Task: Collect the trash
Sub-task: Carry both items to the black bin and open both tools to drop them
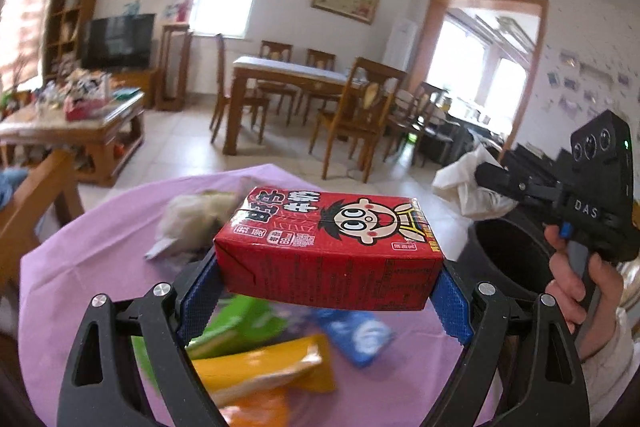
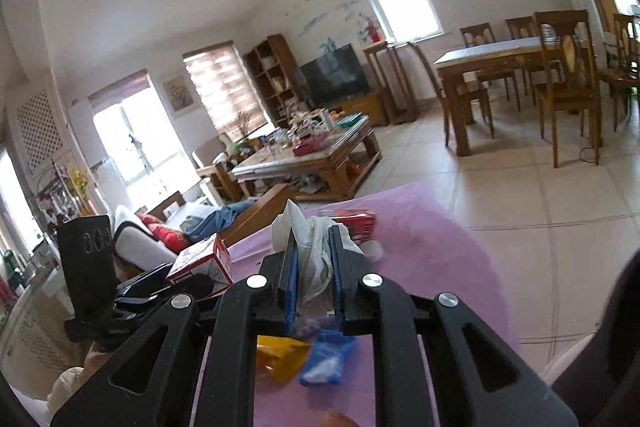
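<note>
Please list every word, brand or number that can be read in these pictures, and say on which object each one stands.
"DAS": white letters on the body of the right gripper, seen from the left wrist.
Red milk carton in the left gripper: large Chinese characters, upside down, and a cartoon face; the small print is too fine to read.
Blue packet and yellow packet: blurred, unreadable.

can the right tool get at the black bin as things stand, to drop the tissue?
Probably yes. The right tool, shut on the white tissue, hangs just above the black bin, whose open mouth looks unobstructed. The left tool, with the red milk carton, sits off to the side.
</note>
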{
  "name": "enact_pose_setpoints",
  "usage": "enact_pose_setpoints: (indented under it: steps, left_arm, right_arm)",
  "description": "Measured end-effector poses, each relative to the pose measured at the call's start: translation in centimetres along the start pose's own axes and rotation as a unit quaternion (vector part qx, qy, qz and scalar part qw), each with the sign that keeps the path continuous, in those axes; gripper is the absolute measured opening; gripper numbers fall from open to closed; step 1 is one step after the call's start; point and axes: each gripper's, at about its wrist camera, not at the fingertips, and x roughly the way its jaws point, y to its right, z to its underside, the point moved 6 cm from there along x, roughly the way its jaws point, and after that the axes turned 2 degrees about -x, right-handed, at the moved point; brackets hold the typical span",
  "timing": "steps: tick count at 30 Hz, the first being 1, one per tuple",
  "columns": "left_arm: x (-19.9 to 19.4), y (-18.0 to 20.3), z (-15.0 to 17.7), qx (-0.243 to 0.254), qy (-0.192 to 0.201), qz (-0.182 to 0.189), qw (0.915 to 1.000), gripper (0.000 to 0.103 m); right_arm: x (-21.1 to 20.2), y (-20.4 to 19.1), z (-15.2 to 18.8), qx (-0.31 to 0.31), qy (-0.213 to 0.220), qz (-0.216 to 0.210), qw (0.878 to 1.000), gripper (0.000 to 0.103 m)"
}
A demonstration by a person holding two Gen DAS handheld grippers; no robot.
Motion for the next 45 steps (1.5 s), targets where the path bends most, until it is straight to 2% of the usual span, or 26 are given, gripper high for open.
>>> enact_pose_setpoints:
  steps: [7,14,20,26,35,45]
  left_arm:
    - [3.6,9.3,0.4,0.054,-0.021,0.047,0.9972,0.088]
    - [8.1,17.0,1.5,0.079,-0.045,0.103,0.9906,0.088]
    - [12.5,24.7,3.9,0.11,-0.072,0.157,0.9789,0.088]
    - [16.7,30.6,6.6,0.128,-0.102,0.197,0.9666,0.088]
    - [23.3,35.1,10.9,0.146,-0.153,0.203,0.9561,0.088]
    - [25.5,36.3,12.7,0.154,-0.17,0.205,0.9515,0.088]
  right_arm:
    - [-5.0,6.2,-0.6,0.027,0.033,0.052,0.998,0.015]
    - [-10.4,13.1,-0.2,0.066,0.061,0.111,0.99,0.015]
    - [-14.5,18.5,0.7,0.104,0.082,0.156,0.979,0.015]
    - [-17.7,23.2,2.5,0.14,0.093,0.196,0.966,0.015]
    - [-18.9,27.3,5.2,0.181,0.087,0.224,0.954,0.015]
    - [-18.7,28.9,6.9,0.201,0.079,0.235,0.948,0.018]
